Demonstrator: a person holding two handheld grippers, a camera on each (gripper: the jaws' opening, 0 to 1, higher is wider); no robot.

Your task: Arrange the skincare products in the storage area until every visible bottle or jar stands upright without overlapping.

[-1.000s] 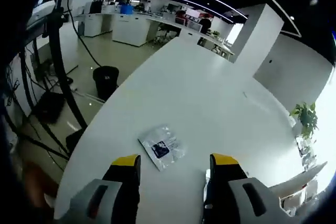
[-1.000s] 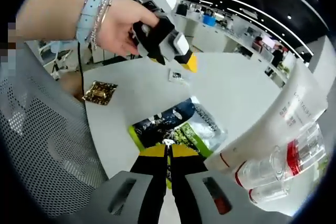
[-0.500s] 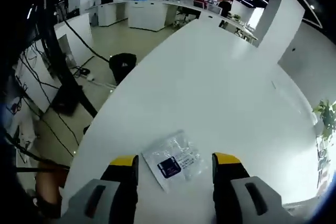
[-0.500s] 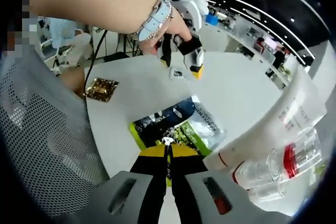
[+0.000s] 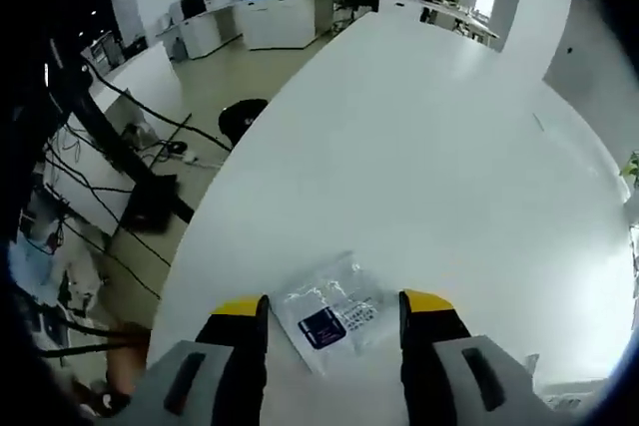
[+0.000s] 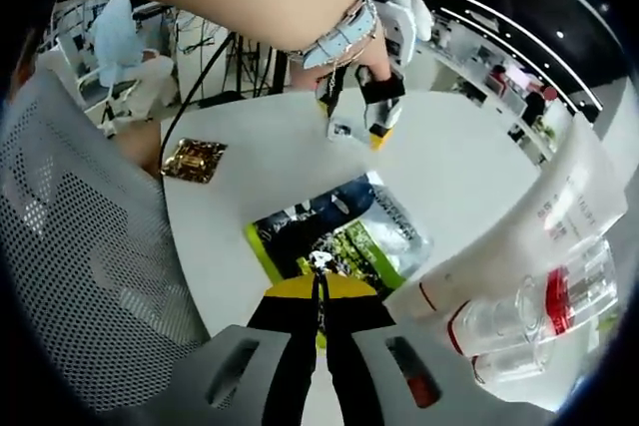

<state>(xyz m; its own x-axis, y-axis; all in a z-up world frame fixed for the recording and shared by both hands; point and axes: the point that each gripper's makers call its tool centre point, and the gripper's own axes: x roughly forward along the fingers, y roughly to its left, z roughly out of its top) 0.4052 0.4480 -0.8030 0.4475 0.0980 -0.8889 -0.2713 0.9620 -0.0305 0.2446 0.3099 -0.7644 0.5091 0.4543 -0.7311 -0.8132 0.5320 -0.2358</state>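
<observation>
A small clear sachet with a dark label (image 5: 329,312) lies on the white table (image 5: 429,147). My left gripper (image 5: 331,304) is open, with one jaw on either side of the sachet. In the right gripper view a hand holds that left gripper (image 6: 364,112) down over the sachet (image 6: 339,129). My right gripper (image 6: 319,288) is shut, its tips over the near edge of a green and black packet (image 6: 344,236); I cannot tell whether they pinch it. Two clear bottles with red caps (image 6: 524,321) lie on their sides against a white pouch (image 6: 539,226).
A gold sachet (image 6: 194,159) lies near the table's left edge. A grey mesh chair (image 6: 80,276) stands close on the left. Beyond the table's edge are the floor, cables and a black bin (image 5: 238,119).
The left gripper has come down and forward, so the sachet now sits between its jaws. The right gripper has stayed shut and still.
</observation>
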